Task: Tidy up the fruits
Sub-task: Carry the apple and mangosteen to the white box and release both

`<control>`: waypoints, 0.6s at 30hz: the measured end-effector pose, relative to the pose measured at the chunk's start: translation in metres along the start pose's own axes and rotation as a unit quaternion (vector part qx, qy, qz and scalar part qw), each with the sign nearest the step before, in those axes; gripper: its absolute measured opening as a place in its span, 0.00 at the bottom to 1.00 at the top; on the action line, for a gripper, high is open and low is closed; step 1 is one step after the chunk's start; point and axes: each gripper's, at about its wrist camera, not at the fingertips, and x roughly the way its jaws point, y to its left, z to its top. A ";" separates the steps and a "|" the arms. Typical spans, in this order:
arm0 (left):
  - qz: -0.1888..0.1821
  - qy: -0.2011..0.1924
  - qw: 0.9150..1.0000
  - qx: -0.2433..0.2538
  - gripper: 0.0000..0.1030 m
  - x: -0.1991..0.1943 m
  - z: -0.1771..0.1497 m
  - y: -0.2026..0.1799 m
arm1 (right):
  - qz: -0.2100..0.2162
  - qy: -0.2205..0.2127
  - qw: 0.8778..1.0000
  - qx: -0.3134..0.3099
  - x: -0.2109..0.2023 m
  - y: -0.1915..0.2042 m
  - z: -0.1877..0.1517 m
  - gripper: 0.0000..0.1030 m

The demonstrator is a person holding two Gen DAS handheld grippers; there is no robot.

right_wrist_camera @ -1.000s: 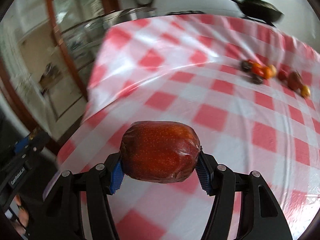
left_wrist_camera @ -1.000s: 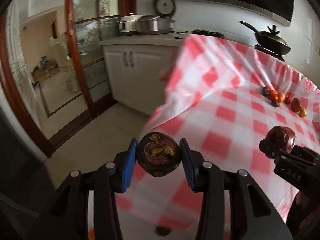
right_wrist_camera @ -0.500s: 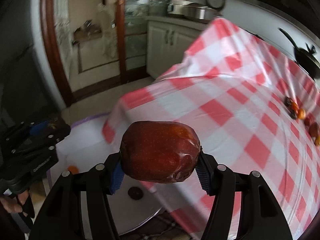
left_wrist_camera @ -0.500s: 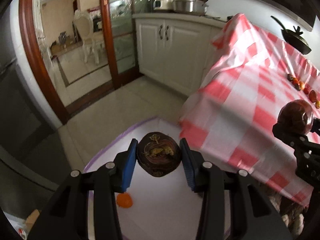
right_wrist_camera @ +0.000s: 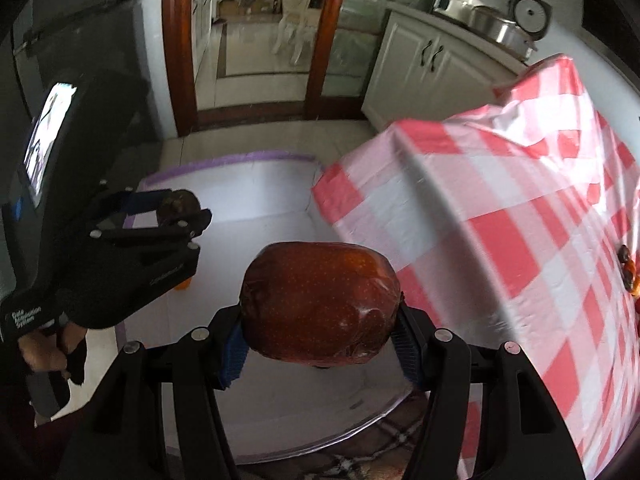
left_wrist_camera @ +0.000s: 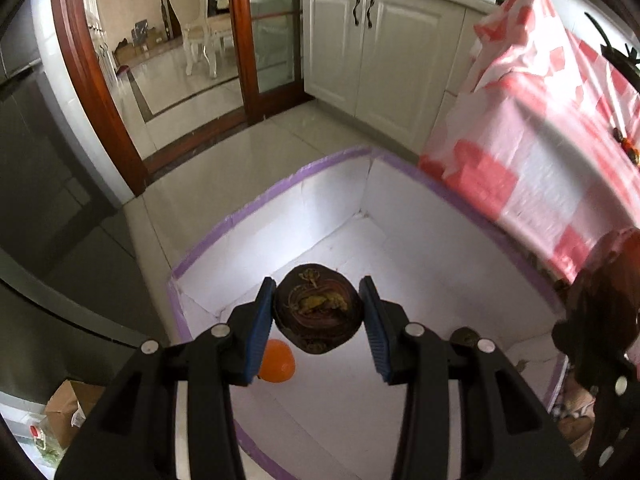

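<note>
Both my grippers have swung off the red-and-white checked tablecloth (right_wrist_camera: pixel 500 208) to above the white foam box with purple-taped rim (left_wrist_camera: pixel 280 188) on the floor. Left gripper (left_wrist_camera: pixel 318 314) clamped on a dark purple round mangosteen (left_wrist_camera: pixel 318 308); right gripper (right_wrist_camera: pixel 320 334) clamped on a dark red plastic-wrapped apple (right_wrist_camera: pixel 320 300). Small orange fruit (left_wrist_camera: pixel 277 367) on box bottom, near its left wall.
</note>
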 end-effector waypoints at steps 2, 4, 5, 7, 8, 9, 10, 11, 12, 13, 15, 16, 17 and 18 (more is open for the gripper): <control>0.004 0.009 1.000 0.001 0.42 0.009 -0.003 0.000 | 0.004 0.012 1.000 -0.005 0.007 0.005 -0.004 0.59; 0.005 0.016 1.000 0.000 0.42 0.016 -0.005 0.002 | 0.008 0.025 1.000 -0.010 0.016 0.010 -0.008 0.58; 0.006 0.020 1.000 -0.001 0.42 0.019 -0.006 0.002 | 0.009 0.030 0.999 -0.011 0.019 0.011 -0.009 0.59; 0.007 0.026 1.000 -0.003 0.42 0.025 -0.009 0.005 | 0.012 0.041 0.999 -0.013 0.026 0.014 -0.012 0.59; 0.007 0.030 1.000 -0.004 0.42 0.028 -0.010 0.007 | 0.012 0.044 0.999 -0.015 0.029 0.017 -0.013 0.58; 0.008 0.033 0.999 -0.004 0.42 0.030 -0.012 0.008 | 0.013 0.047 0.999 -0.016 0.031 0.016 -0.013 0.59; 0.009 0.035 0.999 -0.004 0.42 0.032 -0.013 0.009 | 0.014 0.050 0.998 -0.018 0.034 0.018 -0.013 0.59; 0.010 0.037 0.999 -0.004 0.42 0.033 -0.015 0.010 | 0.015 0.053 0.998 -0.020 0.037 0.018 -0.013 0.59; 0.010 0.040 0.999 -0.005 0.42 0.035 -0.016 0.011 | 0.016 0.055 0.998 -0.021 0.040 0.020 -0.013 0.59; 0.011 0.043 0.999 -0.006 0.42 0.037 -0.018 0.012 | 0.017 0.059 0.998 -0.025 0.043 0.023 -0.014 0.58; 0.012 0.046 0.999 -0.007 0.42 0.040 -0.019 0.013 | 0.018 0.065 0.997 -0.028 0.047 0.027 -0.016 0.59; 0.013 0.049 0.999 -0.007 0.42 0.042 -0.021 0.013 | 0.020 0.070 0.997 -0.029 0.049 0.028 -0.017 0.59; 0.013 0.052 0.999 -0.008 0.42 0.044 -0.022 0.013 | 0.021 0.073 0.997 -0.030 0.053 0.028 -0.016 0.59; 0.014 0.054 0.998 -0.008 0.42 0.046 -0.023 0.013 | 0.022 0.076 0.996 -0.031 0.055 0.029 -0.017 0.59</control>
